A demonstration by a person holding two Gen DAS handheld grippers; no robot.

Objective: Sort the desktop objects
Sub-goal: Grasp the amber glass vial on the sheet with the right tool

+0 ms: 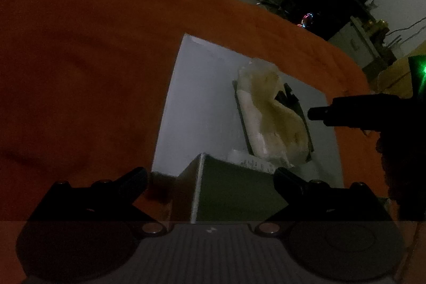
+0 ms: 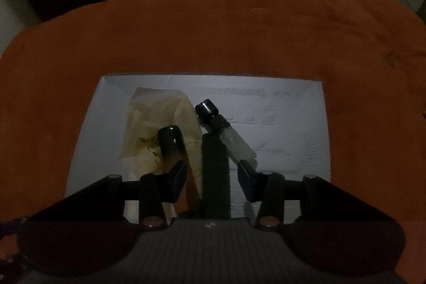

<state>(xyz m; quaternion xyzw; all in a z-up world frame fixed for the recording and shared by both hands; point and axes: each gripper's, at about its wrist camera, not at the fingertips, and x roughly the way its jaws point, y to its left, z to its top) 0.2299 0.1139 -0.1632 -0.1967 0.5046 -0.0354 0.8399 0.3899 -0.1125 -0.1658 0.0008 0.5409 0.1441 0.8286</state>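
Bottle (image 2: 226,135) lies flat on white tray (image 2: 293,124), black cap pointing away.

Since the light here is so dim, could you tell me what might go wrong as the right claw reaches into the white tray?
1. The right claw is open over crowded items: the dark bar lies beside the clear bottle, so closing may nudge the bottle.
2. The crumpled wrapper could snag on a fingertip.
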